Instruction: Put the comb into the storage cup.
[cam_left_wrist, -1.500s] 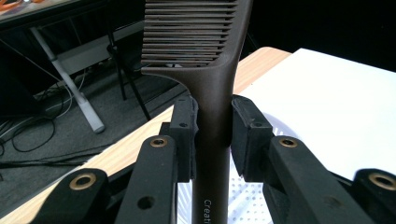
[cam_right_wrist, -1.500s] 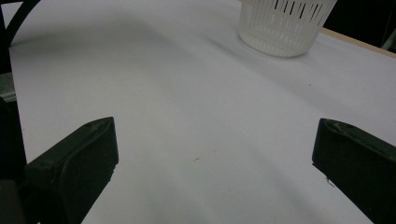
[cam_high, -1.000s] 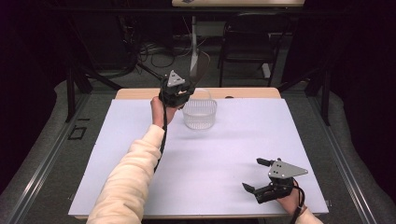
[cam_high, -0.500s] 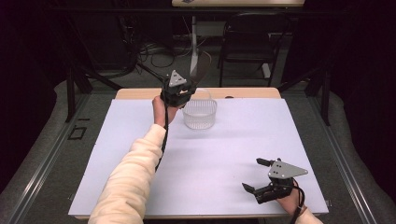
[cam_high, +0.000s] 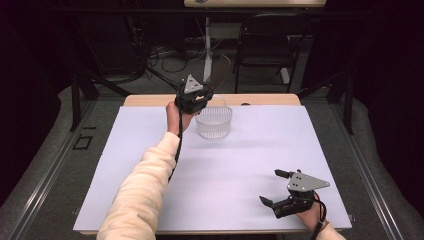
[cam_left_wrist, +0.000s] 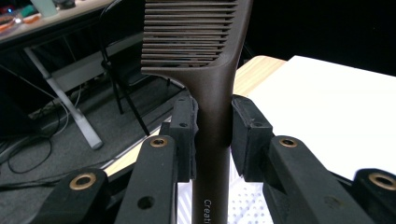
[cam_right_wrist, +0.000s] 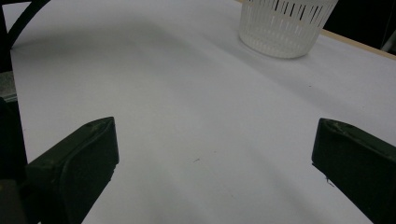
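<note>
My left gripper (cam_high: 199, 98) is raised at the far side of the table, just left of a white slotted basket (cam_high: 214, 121). It is shut on the handle of a dark brown comb (cam_left_wrist: 211, 88), whose toothed head (cam_high: 216, 75) sticks up above the basket. In the left gripper view both pads (cam_left_wrist: 184, 135) press the handle and the basket's perforated floor (cam_left_wrist: 247, 207) lies below. My right gripper (cam_high: 274, 187) rests open near the table's front right corner, with nothing between its jaws. The basket (cam_right_wrist: 285, 25) stands far ahead in the right gripper view.
A white sheet (cam_high: 215, 170) covers most of the wooden table (cam_high: 260, 99). Beyond the far edge stand a dark chair (cam_high: 262, 47), table legs and cables on the floor. A sleeved left forearm (cam_high: 142, 185) crosses the left half of the sheet.
The left gripper with the comb has shifted slightly. The right gripper has not moved.
</note>
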